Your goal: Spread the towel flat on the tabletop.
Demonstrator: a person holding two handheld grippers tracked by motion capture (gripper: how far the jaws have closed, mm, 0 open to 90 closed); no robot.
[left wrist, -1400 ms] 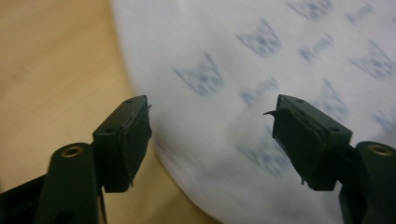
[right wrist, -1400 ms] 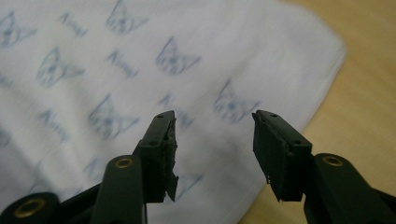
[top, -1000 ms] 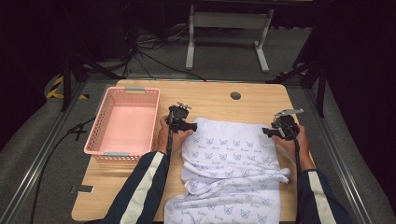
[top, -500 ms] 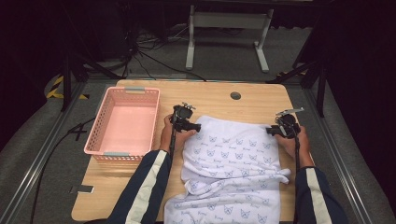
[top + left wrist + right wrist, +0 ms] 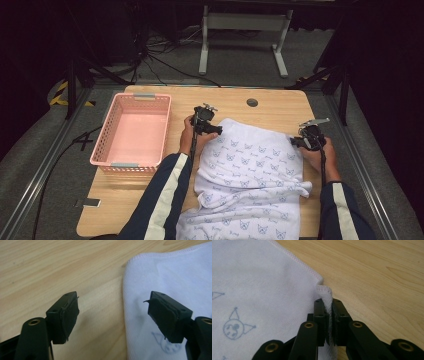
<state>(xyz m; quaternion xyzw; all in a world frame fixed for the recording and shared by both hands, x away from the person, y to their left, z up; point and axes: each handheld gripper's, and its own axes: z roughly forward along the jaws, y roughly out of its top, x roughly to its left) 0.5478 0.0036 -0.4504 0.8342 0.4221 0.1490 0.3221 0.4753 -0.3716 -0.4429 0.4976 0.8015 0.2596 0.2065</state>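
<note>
A white towel (image 5: 252, 172) with small blue printed faces lies spread over the wooden table (image 5: 280, 107), bunched toward the near edge. My left gripper (image 5: 216, 130) sits at the towel's far left corner, open; the towel edge (image 5: 140, 290) runs between its jaws, one jaw over bare wood, the other over cloth. My right gripper (image 5: 296, 141) is at the towel's right edge, shut on the hemmed corner (image 5: 325, 293), which is pinched upright between the jaws.
A pink plastic basket (image 5: 102, 150) stands empty at the table's left side. A round cable hole (image 5: 252, 102) is in the table's far middle. Bare wood lies beyond the towel. A metal stand (image 5: 240, 22) and cables are on the floor behind.
Both grippers moved toward the person and slightly right, dragging the towel's far edge with them. The towel is more bunched near the front edge.
</note>
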